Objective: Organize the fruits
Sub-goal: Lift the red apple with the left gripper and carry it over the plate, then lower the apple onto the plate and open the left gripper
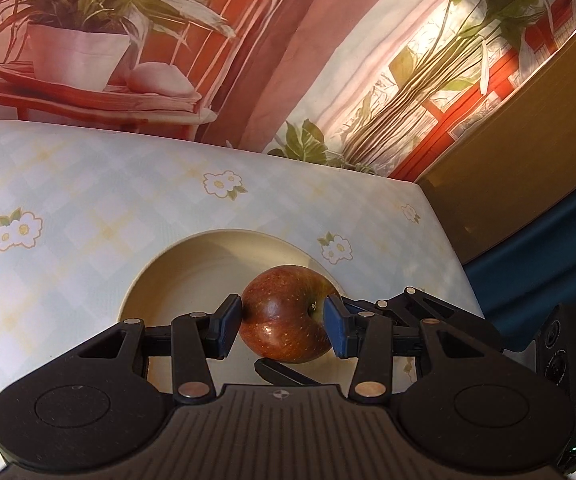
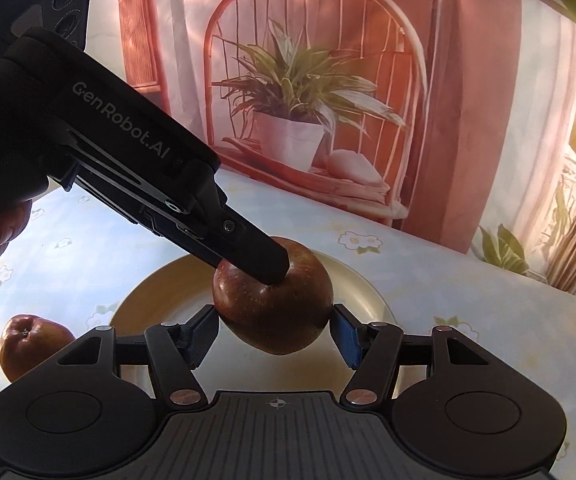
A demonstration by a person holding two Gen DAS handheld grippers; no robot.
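Both tongs, left (image 1: 283, 318) and right (image 2: 273, 330), pinch one apple (image 1: 285, 314) at frame centre, above plate (image 1: 191, 268). Counter (image 1: 87, 200): floral cloth. Printed plant backdrop (image 1: 127, 40) behind.

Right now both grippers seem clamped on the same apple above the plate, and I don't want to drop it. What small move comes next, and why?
Probably lower the apple a little more until it rests on the cream plate. Both the left gripper and the right gripper press on its sides, and it looks held above the plate, so opening now could let it fall or roll. Release once it rests.
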